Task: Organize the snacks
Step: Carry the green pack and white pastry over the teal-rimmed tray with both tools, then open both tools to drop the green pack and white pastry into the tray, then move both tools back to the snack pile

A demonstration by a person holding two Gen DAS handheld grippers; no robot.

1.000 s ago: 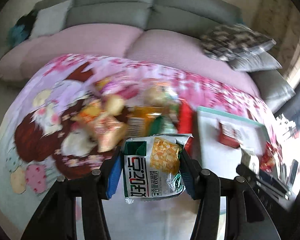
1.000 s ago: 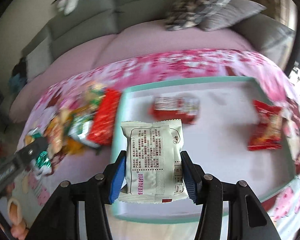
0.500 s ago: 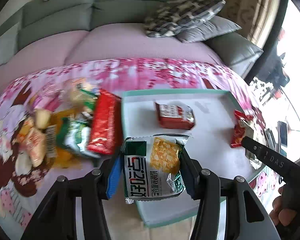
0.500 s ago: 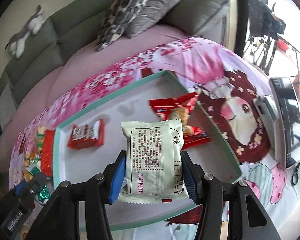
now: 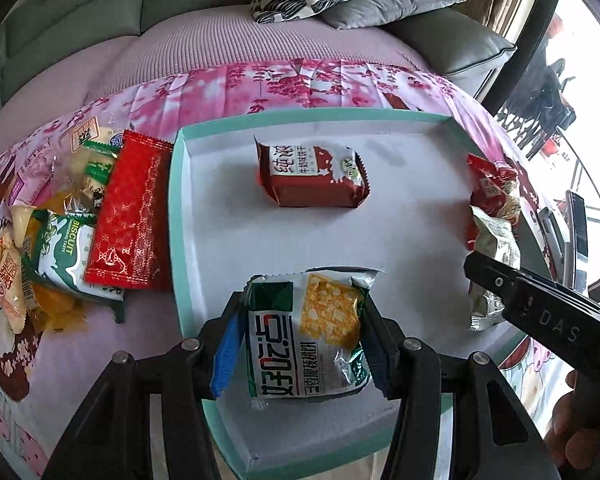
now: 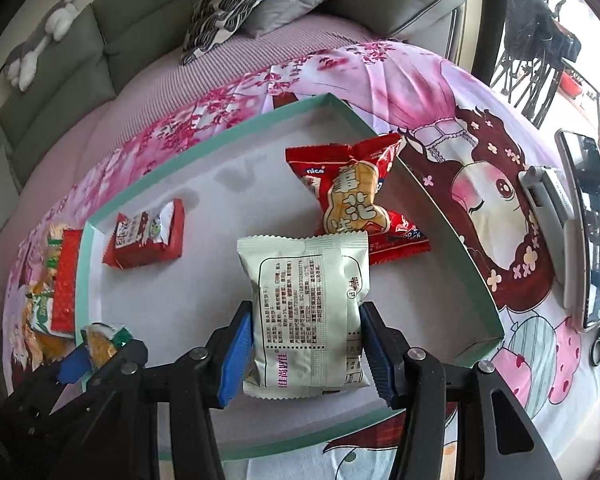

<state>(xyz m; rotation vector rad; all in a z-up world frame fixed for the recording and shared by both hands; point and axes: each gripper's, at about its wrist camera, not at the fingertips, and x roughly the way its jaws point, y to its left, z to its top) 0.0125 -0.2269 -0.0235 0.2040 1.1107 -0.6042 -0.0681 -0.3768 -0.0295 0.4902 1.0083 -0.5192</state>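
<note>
Left gripper (image 5: pixel 300 344), lower centre of frame: jaws clamped on green-and-white cracker packet (image 5: pixel 306 336), long axis upright, above teal tray (image 5: pixel 176 208). Right gripper (image 6: pixel 306 354): jaws clamped on white snack packet (image 6: pixel 306 312), long axis upright, lower centre.

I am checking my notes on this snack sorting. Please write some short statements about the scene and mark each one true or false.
1. The left tongs hold a green and white packet. True.
2. The right tongs are open. False: they are shut on a pale packet.
3. The tray already holds a dark red packet. True.
4. The snack pile lies inside the tray. False: it lies outside, on the cloth by the tray's left rim.
5. A phone lies on the cloth. True.
</note>
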